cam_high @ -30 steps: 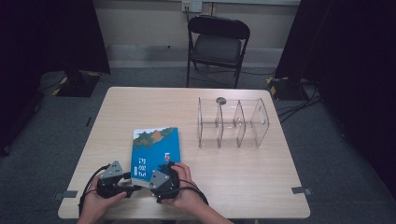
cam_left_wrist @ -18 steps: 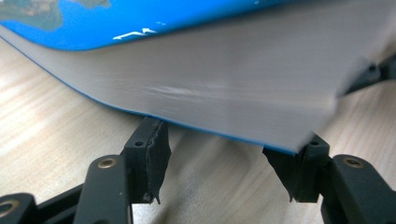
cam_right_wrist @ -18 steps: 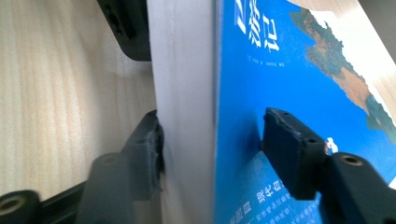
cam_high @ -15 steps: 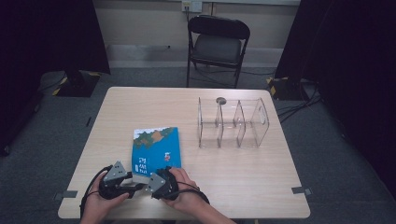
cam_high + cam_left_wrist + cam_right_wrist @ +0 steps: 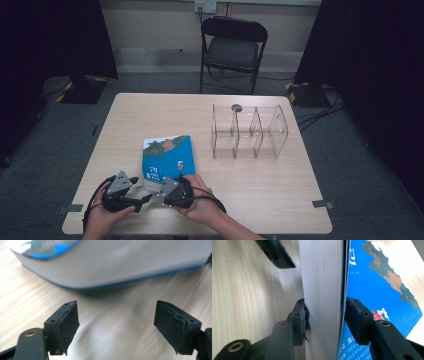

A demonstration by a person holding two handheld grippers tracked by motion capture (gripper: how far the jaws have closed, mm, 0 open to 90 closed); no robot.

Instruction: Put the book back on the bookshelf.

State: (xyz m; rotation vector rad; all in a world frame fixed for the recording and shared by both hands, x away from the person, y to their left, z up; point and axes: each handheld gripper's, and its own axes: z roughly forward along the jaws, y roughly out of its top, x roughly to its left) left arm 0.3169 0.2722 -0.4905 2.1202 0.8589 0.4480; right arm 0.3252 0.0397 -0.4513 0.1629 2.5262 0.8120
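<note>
**Gripper clamped on a book's edge**

The right gripper (image 5: pixel 325 315) has just been closing; its two black jaws now pinch a thick blue-covered paperback book (image 5: pixel 322 277), one pad on the pale page block, the other on the cover. Pale wooden surface (image 5: pixel 249 290) lies alongside. Another black jaw tip (image 5: pixel 277 255) shows beyond.

The high view looks forward and down on my table (image 5: pixel 250 180) from above my side, far enough to include the chair (image 5: pixel 232 47) behind. My left gripper view looks low across the wood, very near the book (image 5: pixel 112 262). My right gripper view looks along the book's page edge. All three views share this book.
</note>
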